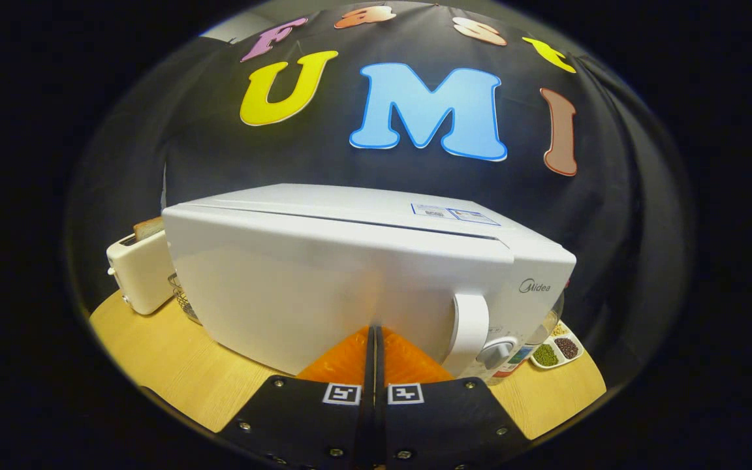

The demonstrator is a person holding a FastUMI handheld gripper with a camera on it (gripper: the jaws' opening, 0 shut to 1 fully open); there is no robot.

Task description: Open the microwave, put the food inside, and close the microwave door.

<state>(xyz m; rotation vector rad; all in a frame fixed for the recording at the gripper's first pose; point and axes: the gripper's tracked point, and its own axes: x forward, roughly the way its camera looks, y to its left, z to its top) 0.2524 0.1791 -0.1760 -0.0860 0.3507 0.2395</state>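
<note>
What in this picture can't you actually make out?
- Whether food is inside the microwave: its shut white door hides it.
- Basket: mostly behind the microwave.
- Grains in the divided dish: too small.
- Gripper fingertips, shut together, whether touching the door: unclear.

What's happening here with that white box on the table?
A person is holding a pair of tongs up against the front of a white microwave on a wooden table. The tongs' orange fingers are pressed together with nothing between them, their tips at the door, left of its handle. The door looks closed or nearly so. A toaster stands beyond the microwave, and a small dish of beans sits beside it.
</note>
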